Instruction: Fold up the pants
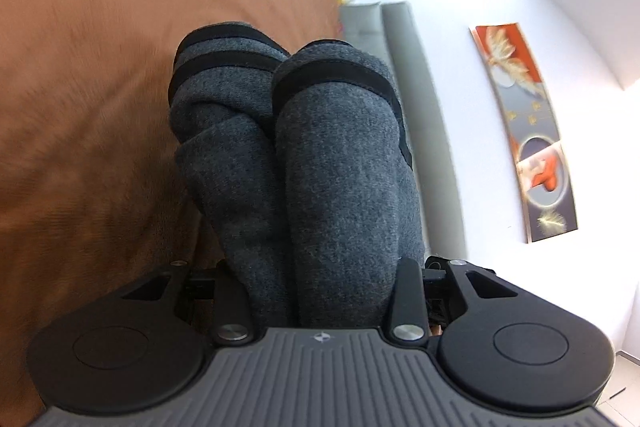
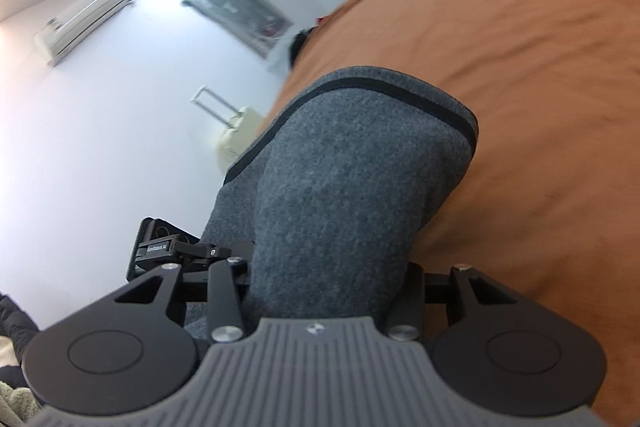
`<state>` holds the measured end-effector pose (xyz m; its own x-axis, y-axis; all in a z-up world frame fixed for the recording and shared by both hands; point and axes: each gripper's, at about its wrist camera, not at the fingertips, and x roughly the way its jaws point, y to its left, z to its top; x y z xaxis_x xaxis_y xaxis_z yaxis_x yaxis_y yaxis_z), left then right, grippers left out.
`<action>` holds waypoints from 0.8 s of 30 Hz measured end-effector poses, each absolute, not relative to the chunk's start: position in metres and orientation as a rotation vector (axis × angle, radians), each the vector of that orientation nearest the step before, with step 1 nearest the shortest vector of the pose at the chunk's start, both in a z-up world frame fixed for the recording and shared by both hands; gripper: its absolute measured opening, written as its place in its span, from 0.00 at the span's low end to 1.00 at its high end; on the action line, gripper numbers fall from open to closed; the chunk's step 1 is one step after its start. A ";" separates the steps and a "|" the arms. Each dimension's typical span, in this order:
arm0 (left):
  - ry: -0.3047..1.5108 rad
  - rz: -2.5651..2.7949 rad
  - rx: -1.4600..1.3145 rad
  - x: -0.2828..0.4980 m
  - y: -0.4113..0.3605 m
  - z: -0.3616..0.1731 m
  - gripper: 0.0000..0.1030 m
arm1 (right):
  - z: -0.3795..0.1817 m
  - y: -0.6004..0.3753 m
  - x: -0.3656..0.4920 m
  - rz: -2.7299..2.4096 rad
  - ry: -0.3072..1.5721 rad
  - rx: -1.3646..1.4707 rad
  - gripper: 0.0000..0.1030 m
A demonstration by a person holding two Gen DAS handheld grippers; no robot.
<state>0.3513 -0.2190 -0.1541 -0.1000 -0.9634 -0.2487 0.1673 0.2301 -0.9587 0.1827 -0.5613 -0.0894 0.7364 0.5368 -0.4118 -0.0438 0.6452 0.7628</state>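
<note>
The left gripper (image 1: 320, 267) was clamped on a bunched section of the grey pants (image 1: 320, 155), the cloth filling the gap between its jaws. The right gripper (image 2: 332, 267) gripped a second section of the same pants (image 2: 352, 163) likewise. Both grips held the fabric raised ahead of the grippers, above the orange bed cover (image 1: 100, 87), probably to carry one end over the other for a fold. Count: one pair of pants, two grippers, one bed. Black trim bands crossed the cloth just ahead of each gripper (possibly hems or waistband; it could not be determined).
</note>
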 end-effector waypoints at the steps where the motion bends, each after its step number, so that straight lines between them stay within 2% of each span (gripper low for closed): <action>1: 1.300 -1.176 -0.851 0.352 -0.227 -0.162 0.40 | -0.099 -0.571 0.181 0.352 0.683 0.821 0.38; 12: 1.334 -1.191 -0.759 0.344 -0.246 -0.204 0.42 | -0.177 -0.616 0.164 0.390 0.681 0.915 0.40; 14: 1.338 -1.185 -0.763 0.343 -0.247 -0.210 0.49 | -0.188 -0.626 0.163 0.398 0.679 0.921 0.48; 17: 1.330 -1.185 -0.785 0.343 -0.242 -0.207 0.52 | -0.194 -0.631 0.157 0.397 0.659 0.976 0.60; 20: 1.317 -1.163 -0.780 0.344 -0.239 -0.188 0.51 | -0.180 -0.635 0.142 0.376 0.619 0.982 0.80; 21: 1.298 -1.164 -0.761 0.343 -0.233 -0.179 0.51 | -0.172 -0.637 0.135 0.356 0.605 0.972 0.84; 24: 1.240 -1.118 -0.662 0.334 -0.222 -0.145 0.53 | -0.139 -0.643 0.111 0.225 0.597 0.848 0.84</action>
